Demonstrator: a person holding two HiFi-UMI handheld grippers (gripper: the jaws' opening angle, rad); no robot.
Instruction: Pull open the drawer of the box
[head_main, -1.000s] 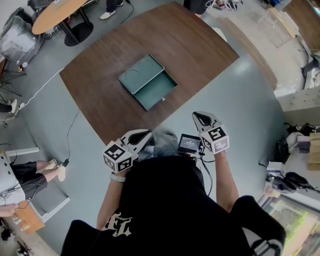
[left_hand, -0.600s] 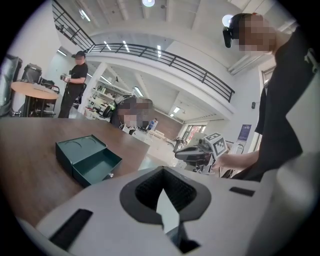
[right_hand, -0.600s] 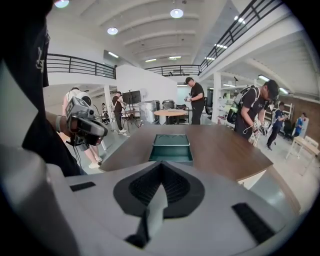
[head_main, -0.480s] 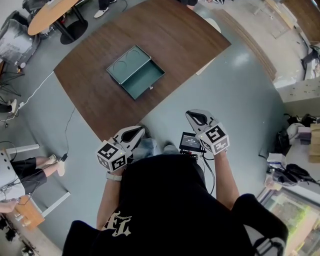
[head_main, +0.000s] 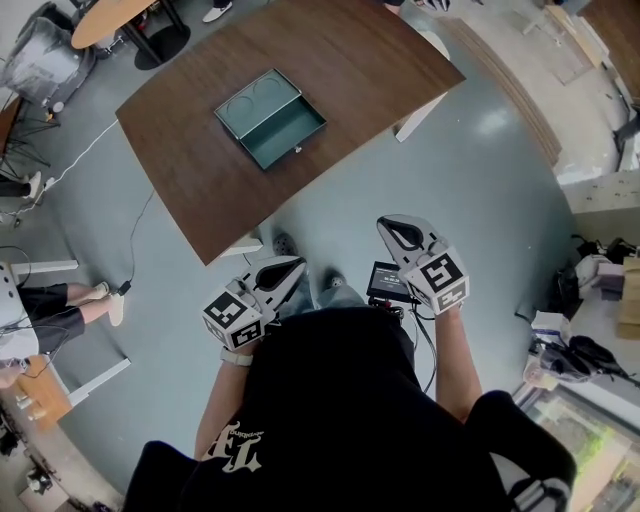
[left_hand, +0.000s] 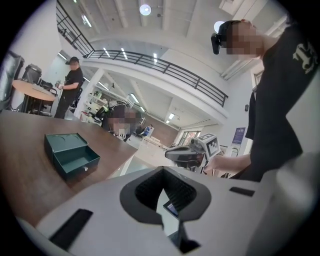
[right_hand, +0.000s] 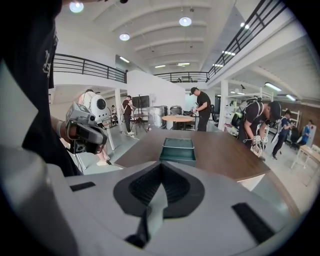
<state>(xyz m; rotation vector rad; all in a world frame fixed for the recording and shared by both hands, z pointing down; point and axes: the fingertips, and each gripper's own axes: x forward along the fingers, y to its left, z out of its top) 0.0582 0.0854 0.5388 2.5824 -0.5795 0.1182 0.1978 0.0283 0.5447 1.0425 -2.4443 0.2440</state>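
A dark green box (head_main: 270, 118) lies on the brown table (head_main: 350, 50), and its drawer (head_main: 286, 134) stands pulled out toward me, empty, with a small knob on its front. My left gripper (head_main: 288, 270) and right gripper (head_main: 394, 229) are held close to my body over the grey floor, well short of the table. Both are shut with nothing between the jaws. The left gripper view shows the box (left_hand: 69, 153) far off at the left and the right gripper (left_hand: 186, 154) beyond. In the right gripper view the box (right_hand: 178, 149) sits straight ahead on the table.
A small screen device (head_main: 384, 282) hangs at my waist between the grippers. A cable (head_main: 135, 255) runs over the floor at the left, near a seated person's legs (head_main: 60, 310). A round wooden table (head_main: 115, 20) and several standing people (right_hand: 201, 112) are beyond the brown table.
The table and box have slid up and away in the head view, so I stand farther back from them. Both grippers stay shut near my body.
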